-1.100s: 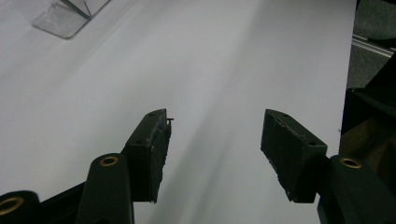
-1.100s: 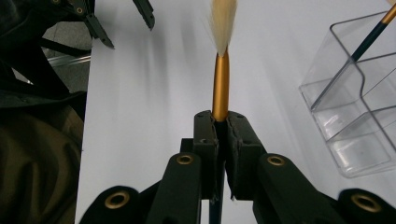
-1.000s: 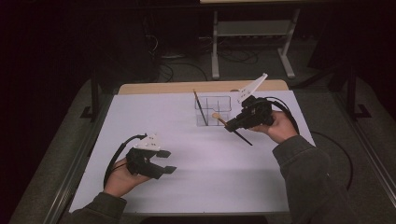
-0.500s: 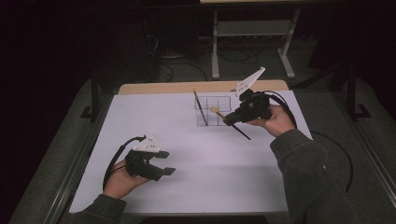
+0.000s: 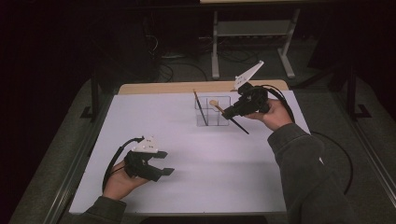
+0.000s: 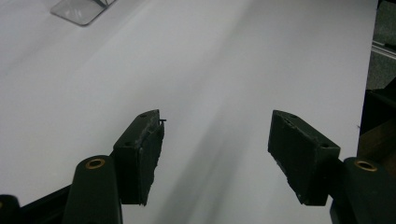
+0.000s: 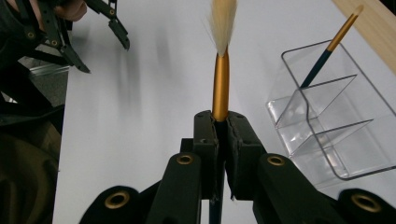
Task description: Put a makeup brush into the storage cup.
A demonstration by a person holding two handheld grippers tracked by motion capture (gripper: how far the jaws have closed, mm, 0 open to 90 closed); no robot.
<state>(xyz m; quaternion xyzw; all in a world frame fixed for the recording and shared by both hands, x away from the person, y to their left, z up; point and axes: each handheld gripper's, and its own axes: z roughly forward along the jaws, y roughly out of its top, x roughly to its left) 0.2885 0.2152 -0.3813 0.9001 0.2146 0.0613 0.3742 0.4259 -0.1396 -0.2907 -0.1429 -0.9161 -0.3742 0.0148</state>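
Note:
My right gripper (image 5: pixel 229 113) (image 7: pixel 220 120) is shut on a paintbrush (image 5: pixel 236 122) (image 7: pixel 220 84) with a dark handle, a gold ferrule and pale bristles. The bristle end hangs over a clear holder (image 5: pixel 223 100) (image 7: pixel 327 135) with several compartments, and the handle slants down towards the near right. A second brush (image 5: pixel 200 106) (image 7: pixel 327 51) leans in the holder. My left gripper (image 5: pixel 164 162) (image 6: pixel 215 128) rests low over the white sheet (image 5: pixel 210 158) at the near left. Its jaws have just been opening, and nothing lies between them.
A wooden table edge (image 5: pixel 187 87) runs behind the sheet. Beyond it, a metal rack (image 5: pixel 252 28) and cables sit on the dark floor. The holder's corner (image 6: pixel 81 7) lies far from my left gripper. Black cables trail from both grippers.
The right gripper has lifted the brush a little, bringing its bristles higher over the holder. The left gripper's jaws stand slightly wider, and that hand has stayed put.

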